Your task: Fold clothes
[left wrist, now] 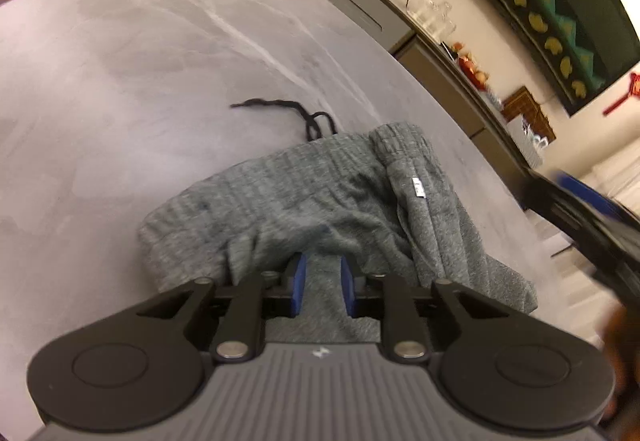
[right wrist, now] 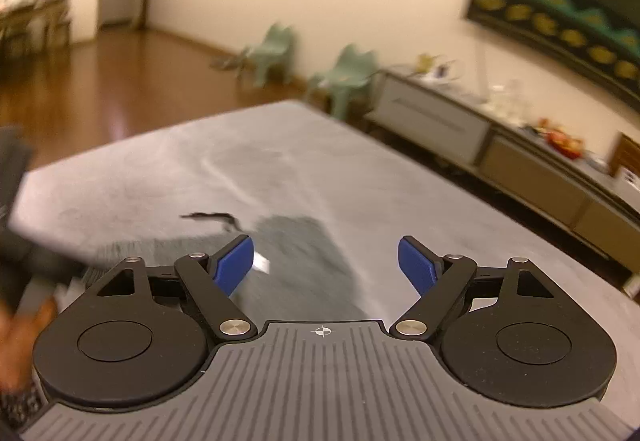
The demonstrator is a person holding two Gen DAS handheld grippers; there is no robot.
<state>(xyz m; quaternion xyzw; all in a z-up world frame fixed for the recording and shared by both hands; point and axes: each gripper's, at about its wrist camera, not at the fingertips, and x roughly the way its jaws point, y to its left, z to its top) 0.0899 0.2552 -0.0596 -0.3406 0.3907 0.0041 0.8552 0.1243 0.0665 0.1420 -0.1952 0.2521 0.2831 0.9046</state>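
Observation:
A grey knit garment [left wrist: 320,201] with a ribbed waistband and a black drawstring [left wrist: 288,111] lies bunched on the grey table [left wrist: 120,81]. My left gripper [left wrist: 323,281] is shut on a fold of the grey garment at its near edge; the blue pads pinch the cloth between them. In the right wrist view, my right gripper [right wrist: 326,265] is open and empty, held above the table, with the garment [right wrist: 304,249] and its drawstring [right wrist: 212,218] blurred below and ahead. The right gripper also shows as a blurred dark shape [left wrist: 592,225] at the right edge of the left wrist view.
A long low sideboard [left wrist: 400,25] with glassware and small items runs along the wall beyond the table's far right edge. Two pale green chairs [right wrist: 352,77] stand behind the table. The wooden floor [right wrist: 100,89] lies to the left.

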